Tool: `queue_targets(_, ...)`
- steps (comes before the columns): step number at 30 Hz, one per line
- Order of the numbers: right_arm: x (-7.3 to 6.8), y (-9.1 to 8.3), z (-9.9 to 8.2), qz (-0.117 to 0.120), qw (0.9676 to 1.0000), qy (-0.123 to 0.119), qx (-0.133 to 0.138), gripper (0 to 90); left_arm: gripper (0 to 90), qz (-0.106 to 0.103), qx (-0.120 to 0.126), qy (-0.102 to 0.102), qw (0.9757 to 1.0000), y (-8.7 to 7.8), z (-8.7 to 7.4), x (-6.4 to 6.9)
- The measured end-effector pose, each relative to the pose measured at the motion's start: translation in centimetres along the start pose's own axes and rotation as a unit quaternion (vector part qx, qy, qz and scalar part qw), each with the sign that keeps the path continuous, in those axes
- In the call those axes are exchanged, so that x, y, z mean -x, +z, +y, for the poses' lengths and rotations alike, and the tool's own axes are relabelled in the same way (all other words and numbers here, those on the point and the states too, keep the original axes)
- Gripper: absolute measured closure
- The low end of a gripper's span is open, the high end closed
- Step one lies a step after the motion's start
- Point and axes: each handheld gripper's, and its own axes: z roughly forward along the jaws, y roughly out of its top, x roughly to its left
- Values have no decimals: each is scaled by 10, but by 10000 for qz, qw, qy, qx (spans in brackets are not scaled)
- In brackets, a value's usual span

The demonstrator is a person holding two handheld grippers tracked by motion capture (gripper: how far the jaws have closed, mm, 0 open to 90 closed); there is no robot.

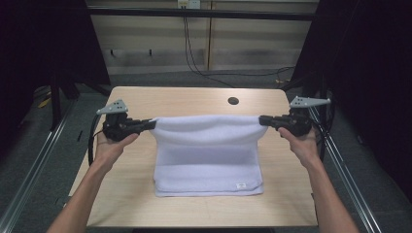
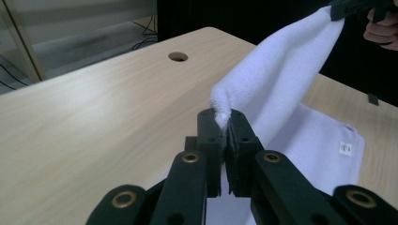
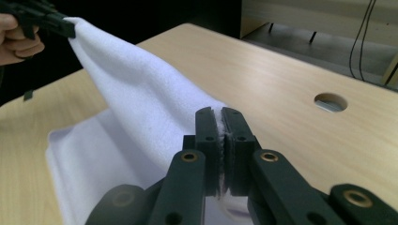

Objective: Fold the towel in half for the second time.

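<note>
While the wooden bench [image 1: 131, 194] carries the folded white towel [image 1: 209, 165] at its centre, the towel's top layer is raised off it. Left tongs [image 1: 149, 124] clamp its left corner; right tongs [image 1: 265, 119] clamp its right corner.

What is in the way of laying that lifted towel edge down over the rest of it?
Nothing visible. Both tongs, left and right, pinch the far corners of the white towel, and the near part lies flat on the table with nothing on it.
</note>
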Motion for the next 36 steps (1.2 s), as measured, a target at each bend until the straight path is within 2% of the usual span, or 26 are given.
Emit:
queue_targets(4,-13,-6,-24,123,9998,-28,-140,863,861,-217,20,-34,9998,-7,-24,17)
queue_targets(8,-27,-7,-52,262,9988,-33,-411,862,861,-306,-227,121,9992,-9,-46,38)
queue_targets(11,-41,-8,-73,381,9977,-52,-554,860,861,-441,-369,38,9983,-9,-66,49)
queue_targets(14,-50,-7,-88,396,9953,-107,-882,857,859,-494,-661,32,9966,-5,-85,59)
queue_targets(16,-54,-7,-98,422,9941,-67,-1001,854,857,-568,-823,7,9950,-6,-94,64)
queue_targets(20,-61,-8,-120,531,9893,34,-1358,810,838,-674,-1150,-7,9911,-9,-112,73)
queue_targets(21,-63,-10,-125,559,9887,67,-1391,792,823,-669,-1212,-19,9904,-10,-116,75)
queue_targets(23,-65,-14,-133,640,9866,124,-1498,750,796,-791,-1283,-63,9886,-13,-123,77)
queue_targets(25,-68,-16,-140,664,9845,225,-1606,707,767,-836,-1287,-80,9881,-17,-126,78)
queue_targets(28,-70,-23,-143,600,9874,260,-1438,677,708,-885,-1087,-207,9899,-20,-124,78)
queue_targets(29,-69,-26,-142,505,9901,293,-1277,672,687,-857,-984,-230,9912,-21,-122,77)
queue_targets(31,-67,-31,-137,353,9945,339,-924,674,631,-666,-757,-348,9943,-23,-119,73)
queue_targets(33,-65,-36,-134,124,9976,346,-589,651,593,-426,-488,-473,9968,-26,-116,67)
queue_targets(36,-63,-40,-131,-121,9989,377,-243,595,500,-111,-80,-787,9968,-29,-114,56)
